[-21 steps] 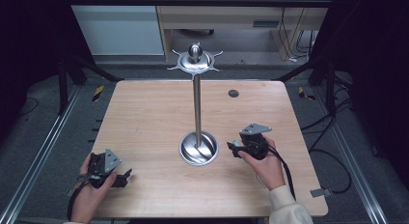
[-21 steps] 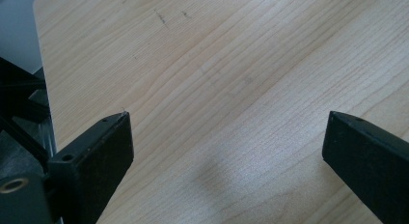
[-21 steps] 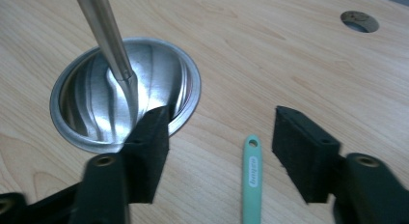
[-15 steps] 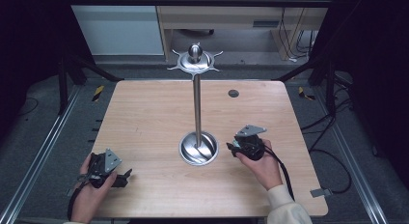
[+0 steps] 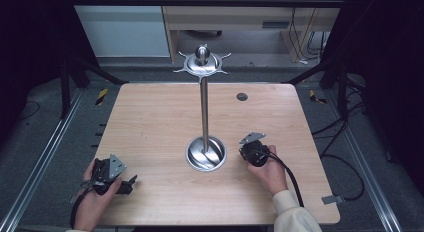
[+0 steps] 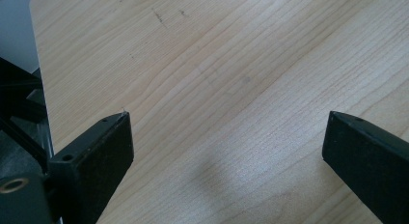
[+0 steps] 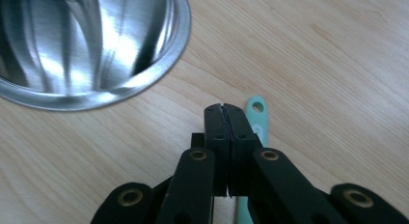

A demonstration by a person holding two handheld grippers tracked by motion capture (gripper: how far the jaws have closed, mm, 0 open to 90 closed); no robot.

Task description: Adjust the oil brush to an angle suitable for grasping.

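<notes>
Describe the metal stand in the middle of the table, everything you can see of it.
The metal stand looks like polished steel: a round, dished base flat on the wooden table, a slim upright pole, and a disc on top with a knob and short curved prongs around its rim. Nothing hangs from it. The right gripper sits beside the base, not touching.

The left tongs [image 5: 131,182] are held low in the left hand [image 5: 95,199] with jaws wide apart; the right tongs [image 7: 225,119], in the right hand [image 5: 271,173], have jaws pressed together.

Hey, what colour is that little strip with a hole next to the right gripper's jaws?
Mint green strip, clearest in the right gripper view.
</notes>
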